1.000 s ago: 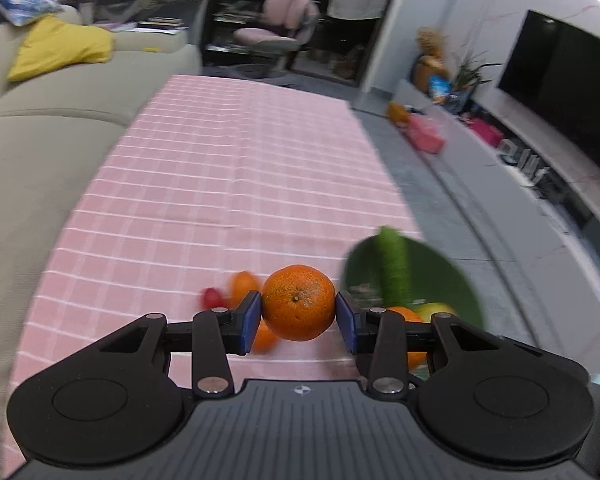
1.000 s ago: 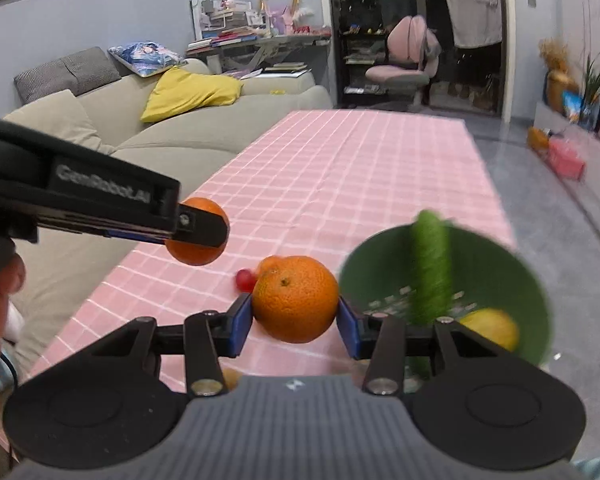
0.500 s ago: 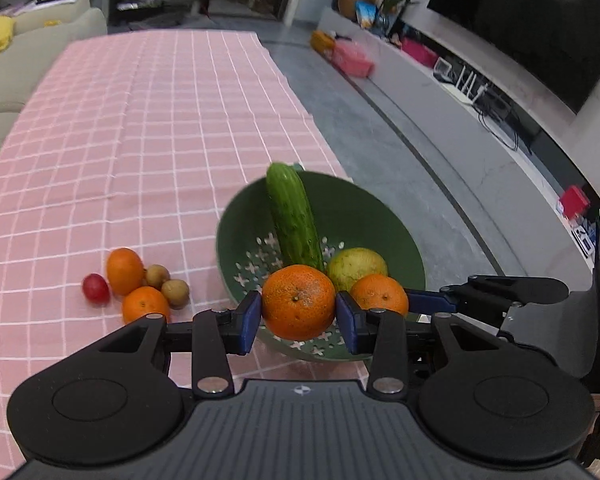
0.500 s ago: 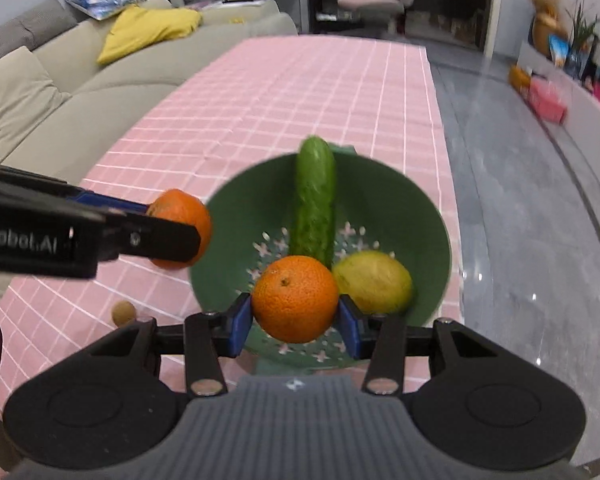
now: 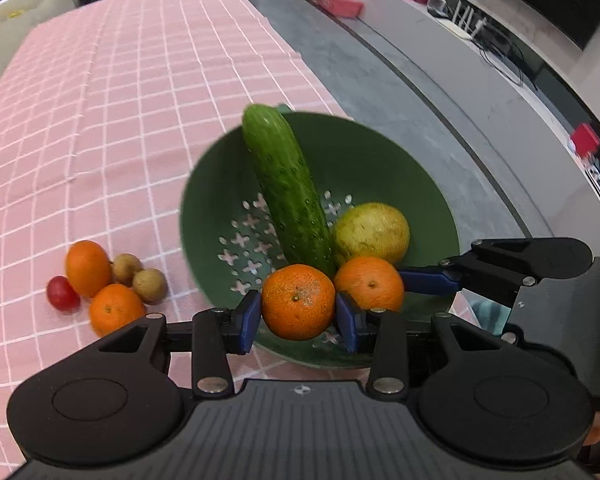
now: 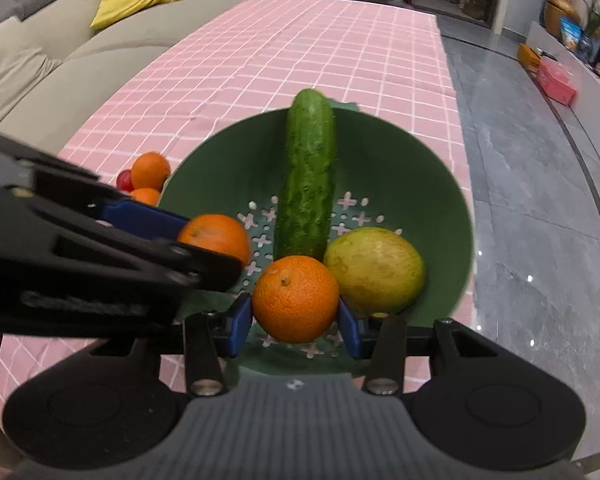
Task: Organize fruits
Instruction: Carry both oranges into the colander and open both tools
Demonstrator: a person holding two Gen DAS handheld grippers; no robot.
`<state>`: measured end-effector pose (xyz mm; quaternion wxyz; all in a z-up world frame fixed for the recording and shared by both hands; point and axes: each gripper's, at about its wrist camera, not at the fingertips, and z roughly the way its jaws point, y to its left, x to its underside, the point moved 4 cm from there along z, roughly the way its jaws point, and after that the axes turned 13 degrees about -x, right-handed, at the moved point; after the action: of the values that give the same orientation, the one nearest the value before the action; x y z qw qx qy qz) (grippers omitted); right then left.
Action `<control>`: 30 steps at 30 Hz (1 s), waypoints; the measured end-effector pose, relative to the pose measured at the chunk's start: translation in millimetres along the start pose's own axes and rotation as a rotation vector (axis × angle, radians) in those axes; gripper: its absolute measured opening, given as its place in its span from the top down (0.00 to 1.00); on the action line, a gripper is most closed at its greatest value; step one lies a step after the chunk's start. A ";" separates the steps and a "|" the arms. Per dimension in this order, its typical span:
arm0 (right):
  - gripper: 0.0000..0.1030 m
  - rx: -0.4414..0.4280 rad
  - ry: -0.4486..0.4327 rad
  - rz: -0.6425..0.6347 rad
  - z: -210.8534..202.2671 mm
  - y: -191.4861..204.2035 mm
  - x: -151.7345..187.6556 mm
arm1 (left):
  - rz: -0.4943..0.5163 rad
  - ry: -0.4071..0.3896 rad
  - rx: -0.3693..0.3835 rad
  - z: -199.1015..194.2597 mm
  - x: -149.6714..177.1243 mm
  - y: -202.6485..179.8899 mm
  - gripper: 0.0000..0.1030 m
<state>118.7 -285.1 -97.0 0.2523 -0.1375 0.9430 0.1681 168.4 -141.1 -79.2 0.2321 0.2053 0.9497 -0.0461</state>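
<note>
A green colander bowl [image 5: 428,184] [image 6: 428,168] sits on the pink checked tablecloth and holds a cucumber [image 5: 284,184] [image 6: 310,176] and a yellow-green fruit [image 5: 372,232] [image 6: 374,270]. My left gripper [image 5: 298,316] is shut on a mandarin [image 5: 298,300], over the bowl's near rim. My right gripper [image 6: 296,322] is shut on another mandarin [image 6: 296,298], also over the bowl. In the left wrist view the right gripper's mandarin [image 5: 369,282] shows beside mine. In the right wrist view the left gripper's mandarin [image 6: 216,236] shows at the left.
Left of the bowl lie two mandarins [image 5: 88,268], two small brown fruits [image 5: 150,285] and a red cherry tomato [image 5: 62,299]. The table's right edge drops to a grey floor [image 6: 540,200]. A beige sofa [image 6: 32,60] runs along the left.
Both grippers have moved forward and down over the bowl, each still holding its mandarin. The bowl now looks larger and closer in both views.
</note>
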 end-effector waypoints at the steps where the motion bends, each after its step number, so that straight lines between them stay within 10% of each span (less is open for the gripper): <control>1: 0.58 -0.002 0.003 -0.008 0.9 1.2 0.2 | 0.005 0.005 0.000 1.8 -0.9 -0.8 0.56; 15: 0.56 -0.007 -0.002 -0.003 -1.0 1.8 1.9 | 0.008 0.004 -0.013 1.6 -0.7 -4.6 0.49; 19: 0.36 0.016 -0.033 0.005 -7.3 1.3 1.9 | -0.032 -0.016 0.004 -9.4 -1.1 0.3 0.44; 30: 0.31 0.059 -0.176 -0.009 -30.6 18.6 0.0 | -0.162 -0.142 -0.031 -59.4 1.1 30.2 0.41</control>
<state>99.2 -280.1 -67.4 0.3386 -0.1189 0.9211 0.1507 154.9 -102.3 -26.8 0.2973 0.1205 0.9450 -0.0646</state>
